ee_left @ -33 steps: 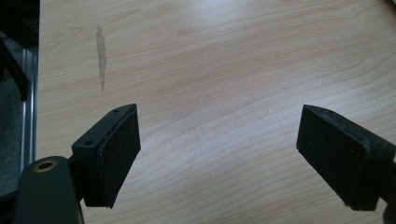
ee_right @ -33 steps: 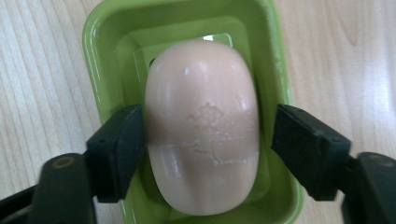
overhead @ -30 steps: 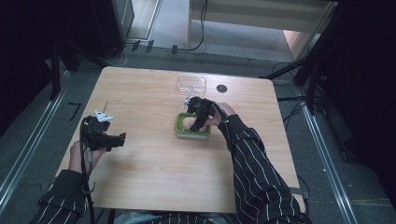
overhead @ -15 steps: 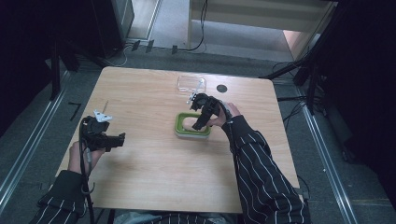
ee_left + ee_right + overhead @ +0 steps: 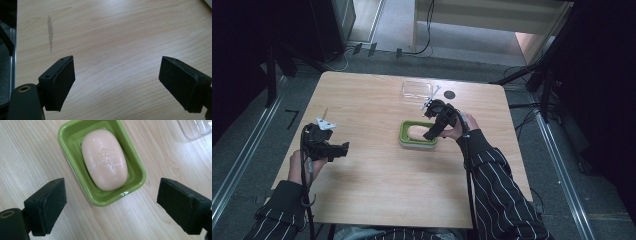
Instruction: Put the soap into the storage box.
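A pale pink bar of soap [image 5: 104,159] lies in a green soap dish [image 5: 136,168] on the wooden table; in the high view the soap dish [image 5: 404,135] sits mid-table. My right gripper [image 5: 111,206] hangs above the dish's near end, its jaws having just been opening, wide apart with nothing between them. In the high view the right gripper [image 5: 433,131] hovers over the dish's right half. My left gripper [image 5: 117,85] is open over bare wood, and in the high view the left gripper [image 5: 339,149] rests at the table's left side.
A clear plastic lid [image 5: 417,90] lies beyond the dish near the far edge, its corner [image 5: 196,128] visible in the right gripper view. A small dark disc [image 5: 449,94] sits beside it. A faint grey streak [image 5: 50,32] marks the wood.
The right gripper has lifted out of the soap dish and drawn back to the right, leaving the soap uncovered in it. The left hand has not moved.
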Demonstrator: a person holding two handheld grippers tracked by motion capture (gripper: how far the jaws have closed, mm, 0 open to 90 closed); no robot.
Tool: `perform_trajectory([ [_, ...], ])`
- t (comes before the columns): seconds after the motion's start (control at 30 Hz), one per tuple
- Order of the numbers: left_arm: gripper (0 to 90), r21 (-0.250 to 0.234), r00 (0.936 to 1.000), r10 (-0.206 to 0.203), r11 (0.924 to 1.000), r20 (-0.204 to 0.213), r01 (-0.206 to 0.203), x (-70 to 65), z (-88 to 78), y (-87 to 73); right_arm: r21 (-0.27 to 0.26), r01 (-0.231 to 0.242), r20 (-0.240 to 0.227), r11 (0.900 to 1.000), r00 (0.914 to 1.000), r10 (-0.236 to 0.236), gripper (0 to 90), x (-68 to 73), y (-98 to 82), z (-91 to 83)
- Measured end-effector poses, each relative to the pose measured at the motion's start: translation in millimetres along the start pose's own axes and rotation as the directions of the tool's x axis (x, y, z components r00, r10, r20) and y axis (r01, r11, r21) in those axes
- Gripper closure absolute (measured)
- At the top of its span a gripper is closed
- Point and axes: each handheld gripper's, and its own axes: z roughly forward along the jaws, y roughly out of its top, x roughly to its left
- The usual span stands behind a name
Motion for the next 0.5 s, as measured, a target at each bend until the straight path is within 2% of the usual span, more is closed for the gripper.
perform_trajectory([
  [0.07, 14.5, -0.003, 1.0, -0.003, 1.0, 0.001, 0.003, 1.2, -0.6, -0.8, -0.003, -0.002, 0.004, 1.0, 1.0, 0.002, 8.5, -0.2, -0.8, -1.1],
  [0.13, 14.4, -0.003, 0.9998, -0.02, 0.9998, -0.009, 0.02, 5.4, -3.0, -3.5, -0.012, -0.027, 0.023, 1.0, 0.9994, 0.028, 8.4, 0.2, -3.8, -5.9],
  [0.33, 14.5, -0.003, 0.9997, -0.021, 0.9998, -0.011, 0.02, 5.7, -4.1, -5.1, -0.034, -0.053, 0.041, 0.998, 0.9977, 0.054, 8.4, -0.3, -12.5, -14.6],
  [0.4, 14.4, -0.007, 0.9995, -0.026, 0.9996, -0.016, 0.026, 6.1, -4.4, -5.0, -0.043, -0.084, 0.052, 0.996, 0.9949, 0.086, 8.4, -0.7, -22.0, -19.0],
  [0.47, 14.5, -0.005, 0.9996, -0.025, 0.9997, -0.015, 0.025, 6.1, -4.1, -4.9, -0.047, -0.091, 0.054, 0.995, 0.9942, 0.093, 8.4, -0.9, -24.6, -19.8],
  [0.5, 14.5, -0.001, 0.9997, -0.019, 0.9998, -0.014, 0.019, 5.6, -4.0, -4.3, -0.053, -0.119, 0.061, 0.991, 0.9906, 0.122, 8.4, -1.2, -33.3, -22.0],
])
